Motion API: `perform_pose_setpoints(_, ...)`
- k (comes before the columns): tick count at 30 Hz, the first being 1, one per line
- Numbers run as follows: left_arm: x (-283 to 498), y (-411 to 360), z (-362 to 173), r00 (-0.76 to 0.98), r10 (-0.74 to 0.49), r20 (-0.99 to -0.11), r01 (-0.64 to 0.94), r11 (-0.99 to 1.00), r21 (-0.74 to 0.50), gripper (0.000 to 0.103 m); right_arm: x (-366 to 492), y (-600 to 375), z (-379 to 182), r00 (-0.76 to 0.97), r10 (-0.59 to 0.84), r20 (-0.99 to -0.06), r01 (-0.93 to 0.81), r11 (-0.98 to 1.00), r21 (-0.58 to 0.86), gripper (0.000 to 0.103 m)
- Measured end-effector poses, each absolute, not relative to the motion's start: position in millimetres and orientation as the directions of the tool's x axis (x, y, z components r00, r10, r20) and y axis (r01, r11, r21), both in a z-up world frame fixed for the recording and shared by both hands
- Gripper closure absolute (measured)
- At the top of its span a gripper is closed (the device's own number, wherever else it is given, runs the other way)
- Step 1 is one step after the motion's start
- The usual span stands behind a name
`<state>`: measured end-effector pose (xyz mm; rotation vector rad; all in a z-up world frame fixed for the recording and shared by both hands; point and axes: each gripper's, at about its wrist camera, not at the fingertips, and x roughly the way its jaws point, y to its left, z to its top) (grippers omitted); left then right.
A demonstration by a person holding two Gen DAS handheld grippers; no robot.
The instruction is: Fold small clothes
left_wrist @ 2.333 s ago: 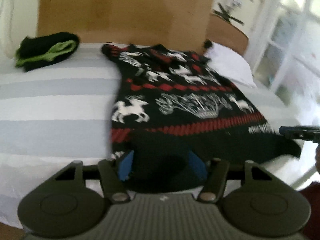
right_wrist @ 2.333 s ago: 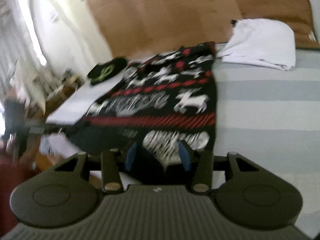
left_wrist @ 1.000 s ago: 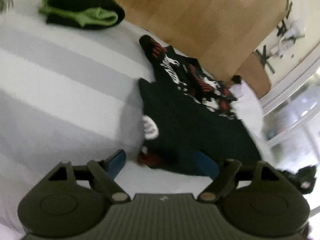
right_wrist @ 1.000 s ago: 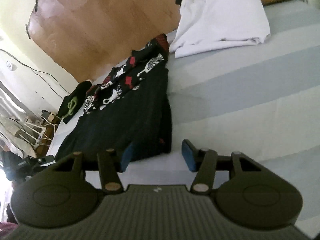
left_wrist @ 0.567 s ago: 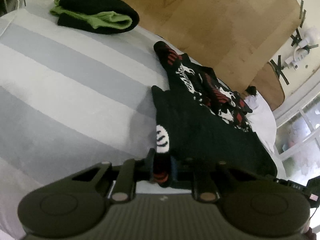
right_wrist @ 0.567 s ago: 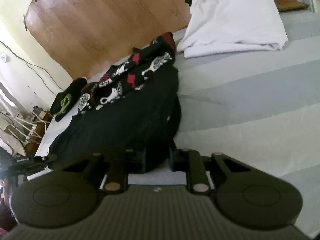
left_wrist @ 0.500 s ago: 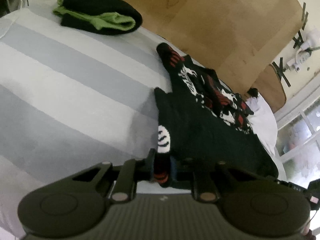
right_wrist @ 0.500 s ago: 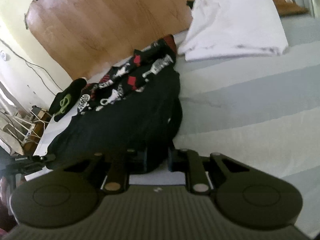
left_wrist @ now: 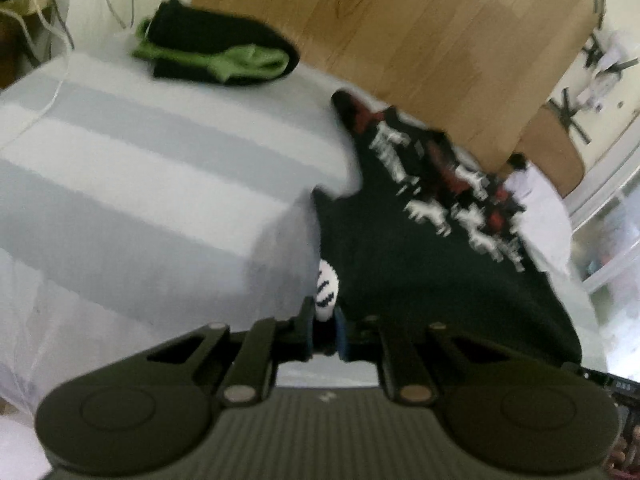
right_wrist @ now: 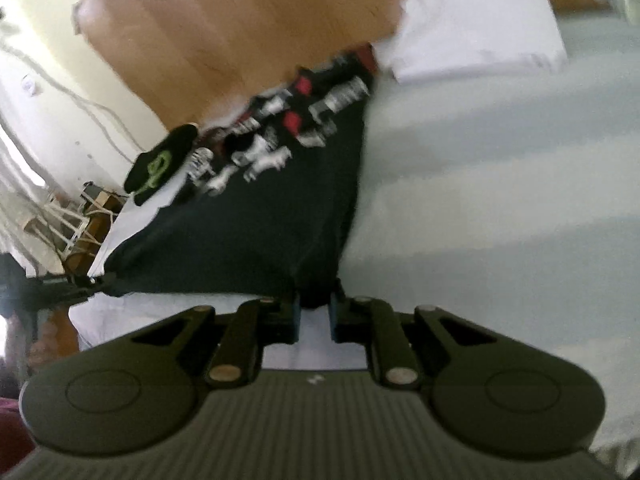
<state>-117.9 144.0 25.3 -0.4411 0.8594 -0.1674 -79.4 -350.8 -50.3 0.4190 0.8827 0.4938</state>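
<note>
The sweater, black with white and red figures, lies folded back on itself on the striped bed, its plain dark side up and its patterned part toward the wooden headboard. In my left wrist view it spreads from my fingertips out toward 1 o'clock; in my right wrist view it runs off toward 11 o'clock.

My left gripper is pinched nearly shut on the sweater's near corner, where a white patch with dark marks shows just above the blue pads. My right gripper has just been closing and now clamps the other near corner, a dark bunch of cloth caught between its pads, the jaws a narrow slot apart. Between my two grips the near hem hangs taut and slightly off the sheet. My left gripper shows at 9 o'clock in the right view, blurred.

Farther out, a folded black and green garment sits at 11 o'clock near the bed's far edge, apart from the sweater. A folded white cloth rests at 1 o'clock in my right view, just beside the sweater's patterned end. Both views are blurred.
</note>
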Motion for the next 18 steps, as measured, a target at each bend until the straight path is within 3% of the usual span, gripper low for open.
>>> perform_pose_setpoints(2,-117.0,141.5,19.5,0.654,-0.302,-0.693,-0.034,0.904,-0.426,0.092,-82.0,-354.6,-51.1,0.551,0.572,-0.608,-0.233,0.805,0.546,0.089)
perform_pose_setpoints(5,-116.9,137.0,21.3,0.667,-0.263,-0.697,-0.034,0.924,-0.381,0.080,-84.4,-358.3,-43.8,0.562,0.570,-0.599,-0.249,0.807,0.535,0.085)
perform_pose_setpoints(6,-118.6,135.5,22.7,0.671,-0.259,-0.695,-0.026,0.928,-0.371,0.075,-84.8,-359.3,-39.7,0.571,0.571,-0.589,-0.242,0.803,0.544,0.084)
perform_pose_setpoints(7,-120.7,134.6,24.5,0.675,-0.255,-0.692,-0.018,0.932,-0.361,0.063,-85.9,-364.1,-37.1,0.582,0.574,-0.576,-0.240,0.798,0.553,0.081)
perform_pose_setpoints(9,-123.9,136.2,26.4,0.691,-0.248,-0.679,-0.017,0.934,-0.357,0.048,-89.5,-369.9,-31.4,0.619,0.561,-0.550,-0.239,0.802,0.548,0.059)
perform_pose_setpoints(18,-116.1,133.0,30.3,0.726,-0.258,-0.638,-0.004,0.925,-0.379,0.048,-67.2,-336.4,-28.2,0.658,0.544,-0.520,-0.325,0.829,0.455,0.059)
